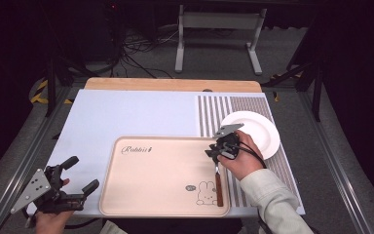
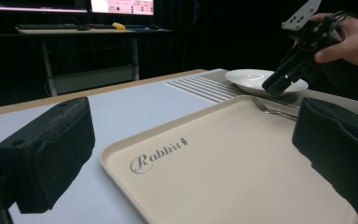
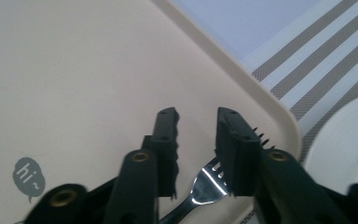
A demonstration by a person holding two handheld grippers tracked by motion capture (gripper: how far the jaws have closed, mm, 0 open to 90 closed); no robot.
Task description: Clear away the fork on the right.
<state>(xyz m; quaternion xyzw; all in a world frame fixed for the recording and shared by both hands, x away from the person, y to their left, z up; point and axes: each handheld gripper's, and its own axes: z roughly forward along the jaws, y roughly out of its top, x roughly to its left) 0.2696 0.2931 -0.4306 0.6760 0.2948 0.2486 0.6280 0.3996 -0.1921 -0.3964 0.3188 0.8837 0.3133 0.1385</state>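
Lying flat on right side of beige plastic tray (image 1: 160,170) with rabbit print: one silver metal fork with brown wooden handle (image 1: 218,187), tines pointing far, handle pointing near, close beside tray's right rim. Looks set down there as a place setting, parallel to rim, beside cartoon rabbit.

Hovering just above fork tines: right gripper (image 1: 218,152), black, pointed down, jaws apart, nothing clamped. From right gripper view, fork tines (image 3: 210,179) sit below and between the two black pads (image 3: 235,149), not pressed by either. Judged: fork released, jaws opened to let go. Right hand (image 1: 241,161) wrapped round gripper body, pale sleeve entering from near right.

Sitting far right of tray, on striped part of mat: one white round ceramic plate (image 1: 258,129), empty, touching nothing on tray. Probably waiting as next item for tray, guess only.

Resting at near left, off tray's left edge: left gripper (image 1: 78,178), jaws wide apart, empty, aimed across tray toward right gripper. Likely parked clear of work. Left gripper view gives tray lettering "Rabbit" (image 2: 157,154), fork (image 2: 272,109) and plate (image 2: 247,79) beyond.

Underneath all: pale blue mat (image 1: 126,114) with grey-striped right band, on wooden table (image 1: 173,84).

Counts: fork 1, tray 1, plate 1, grippers 2, mat 1.
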